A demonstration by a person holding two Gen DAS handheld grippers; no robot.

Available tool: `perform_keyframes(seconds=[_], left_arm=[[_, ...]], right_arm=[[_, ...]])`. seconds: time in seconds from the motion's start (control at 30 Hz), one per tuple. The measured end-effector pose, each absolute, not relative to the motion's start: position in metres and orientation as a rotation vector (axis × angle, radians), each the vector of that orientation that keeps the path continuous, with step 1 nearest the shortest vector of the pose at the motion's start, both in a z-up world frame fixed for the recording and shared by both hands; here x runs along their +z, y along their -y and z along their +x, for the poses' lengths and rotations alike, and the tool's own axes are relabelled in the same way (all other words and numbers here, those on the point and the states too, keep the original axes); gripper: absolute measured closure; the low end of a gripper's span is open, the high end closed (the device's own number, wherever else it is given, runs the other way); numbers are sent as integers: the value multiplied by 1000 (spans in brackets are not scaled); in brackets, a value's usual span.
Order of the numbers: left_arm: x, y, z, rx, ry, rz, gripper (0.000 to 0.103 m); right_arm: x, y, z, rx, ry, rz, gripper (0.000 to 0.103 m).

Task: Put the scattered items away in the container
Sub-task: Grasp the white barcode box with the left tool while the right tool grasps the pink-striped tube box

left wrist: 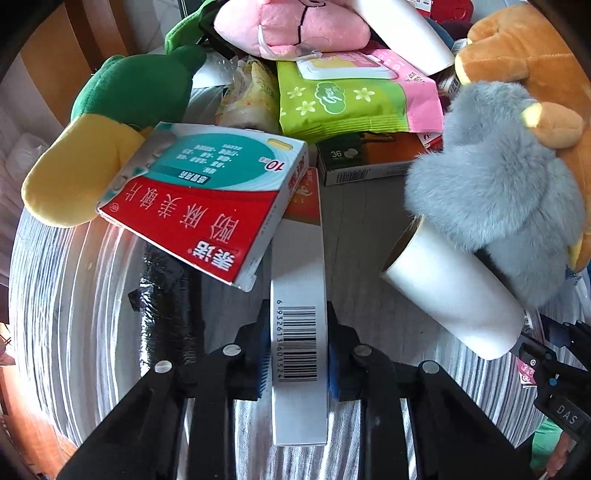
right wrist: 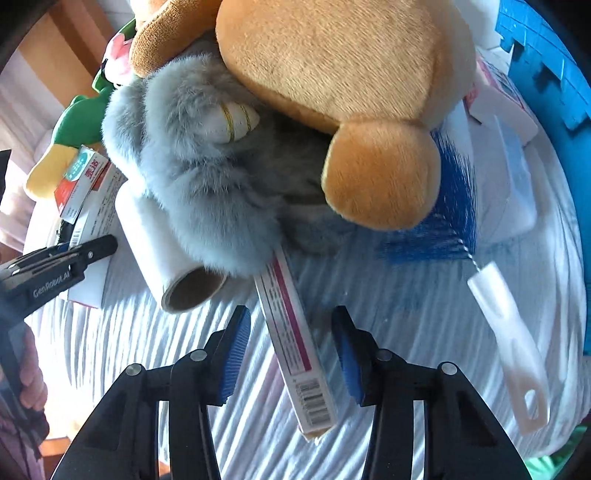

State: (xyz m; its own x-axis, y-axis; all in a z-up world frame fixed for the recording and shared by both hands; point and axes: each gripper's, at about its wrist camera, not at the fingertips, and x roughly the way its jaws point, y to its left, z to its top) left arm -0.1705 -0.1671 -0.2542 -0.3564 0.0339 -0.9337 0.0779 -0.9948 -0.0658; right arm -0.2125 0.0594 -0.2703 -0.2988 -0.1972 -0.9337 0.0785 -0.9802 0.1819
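Observation:
My left gripper (left wrist: 299, 332) is shut on a long white box with a barcode (left wrist: 298, 258), its blue pads pressing both narrow sides. The box's far end lies under a red and teal medicine box (left wrist: 207, 195). My right gripper (right wrist: 291, 321) is open, and a narrow white box with a magenta stripe (right wrist: 314, 398) lies between its pads with a gap on each side. That box's far end runs under a grey plush (right wrist: 207, 177). A blue crate (right wrist: 546, 48) stands at the upper right of the right wrist view.
Piled behind are a brown plush (right wrist: 332, 74), a green and yellow plush (left wrist: 122, 99), a pink plush (left wrist: 295, 26), a green wipes pack (left wrist: 332, 103) and a white roll (left wrist: 454, 295). A blue bottle brush (right wrist: 443, 206) with a white handle lies right of the right gripper. Everything rests on a white ribbed cloth (right wrist: 406, 314).

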Motion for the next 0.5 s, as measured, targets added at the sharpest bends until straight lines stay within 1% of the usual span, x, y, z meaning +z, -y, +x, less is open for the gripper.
perform_keyframes(seconds=[0.03, 0.07, 0.1, 0.17, 0.23, 0.33, 0.5], left_arm=[[-251, 165, -165, -2572, -137, 1752, 80], [-248, 164, -159, -2584, -116, 1748, 80], [-244, 162, -154, -2592, -110, 1740, 80], [-238, 160, -143, -2606, -110, 1740, 81], [-233, 159, -131, -2619, -121, 1748, 81], [-223, 156, -113, -2648, -89, 1748, 81], [-196, 155, -88, -2708, -77, 1673, 81]], right_arm=[[-271, -60, -211, -2392, 152, 1742, 59], [-271, -61, -208, -2399, 148, 1742, 67], [-271, -61, -204, -2412, 120, 1740, 78], [-272, -61, -196, -2426, 73, 1742, 85], [-272, -61, -187, -2420, 52, 1730, 85], [-270, -63, -173, -2436, 49, 1709, 85], [-243, -71, -151, -2475, 64, 1627, 85]])
